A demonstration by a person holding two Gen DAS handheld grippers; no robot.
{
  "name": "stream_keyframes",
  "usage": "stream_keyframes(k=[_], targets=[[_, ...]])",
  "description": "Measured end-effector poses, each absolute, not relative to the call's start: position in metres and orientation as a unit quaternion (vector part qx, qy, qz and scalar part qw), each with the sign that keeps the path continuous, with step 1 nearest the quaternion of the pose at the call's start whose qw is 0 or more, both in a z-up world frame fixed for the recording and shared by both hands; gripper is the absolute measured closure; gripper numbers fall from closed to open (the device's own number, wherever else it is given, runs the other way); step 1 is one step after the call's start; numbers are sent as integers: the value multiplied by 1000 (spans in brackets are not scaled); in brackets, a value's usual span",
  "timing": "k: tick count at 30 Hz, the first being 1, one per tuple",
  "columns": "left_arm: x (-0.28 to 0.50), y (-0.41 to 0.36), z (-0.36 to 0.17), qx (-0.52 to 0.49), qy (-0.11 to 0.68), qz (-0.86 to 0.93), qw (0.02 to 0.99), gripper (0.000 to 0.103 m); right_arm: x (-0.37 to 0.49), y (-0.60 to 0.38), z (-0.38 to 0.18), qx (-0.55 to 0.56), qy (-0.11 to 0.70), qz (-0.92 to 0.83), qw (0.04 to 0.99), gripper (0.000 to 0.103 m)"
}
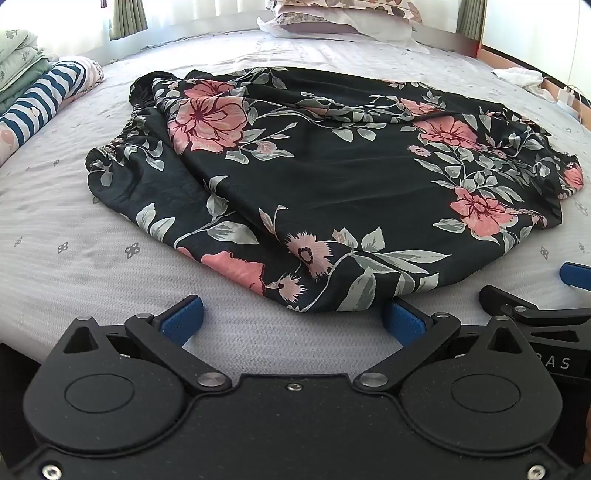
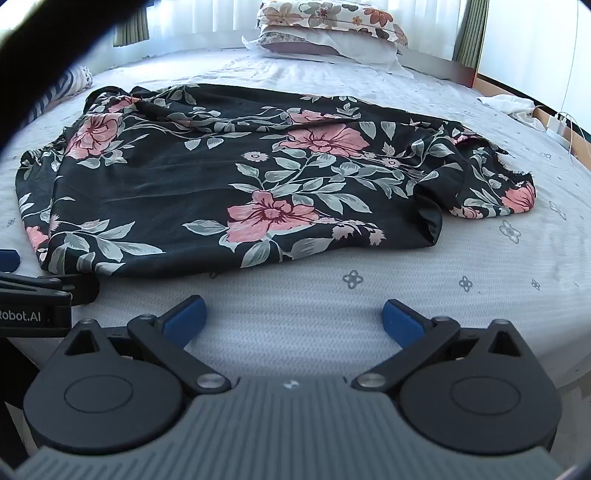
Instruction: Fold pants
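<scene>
Black pants with pink flowers and grey leaves (image 1: 317,177) lie folded lengthwise across the bed, waistband at the left, leg ends bunched at the right. They also show in the right wrist view (image 2: 229,181). My left gripper (image 1: 291,317) is open and empty just in front of the near edge of the pants; its right pad (image 1: 400,321) touches the fabric edge. My right gripper (image 2: 293,319) is open and empty over bare sheet, a little short of the pants. Each gripper shows at the edge of the other's view.
The bed has a pale grey patterned sheet (image 1: 55,221). Stacked pillows (image 1: 343,18) lie at the far end. Folded striped and green bedding (image 1: 40,96) sits at the left. A white cloth (image 2: 509,105) and a cable lie at the right edge.
</scene>
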State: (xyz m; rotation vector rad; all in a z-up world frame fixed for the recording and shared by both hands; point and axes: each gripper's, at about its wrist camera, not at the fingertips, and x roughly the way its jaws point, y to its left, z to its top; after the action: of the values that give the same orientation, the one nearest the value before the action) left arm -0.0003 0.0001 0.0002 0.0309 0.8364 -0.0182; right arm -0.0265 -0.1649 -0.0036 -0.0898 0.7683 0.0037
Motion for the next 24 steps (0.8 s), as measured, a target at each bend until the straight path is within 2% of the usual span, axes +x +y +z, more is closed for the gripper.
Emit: stream_keyframes(k=[24], targets=[[0,0,0,13,410,-10,912,0,-27,-165,-4,-44,372,2,927,0]])
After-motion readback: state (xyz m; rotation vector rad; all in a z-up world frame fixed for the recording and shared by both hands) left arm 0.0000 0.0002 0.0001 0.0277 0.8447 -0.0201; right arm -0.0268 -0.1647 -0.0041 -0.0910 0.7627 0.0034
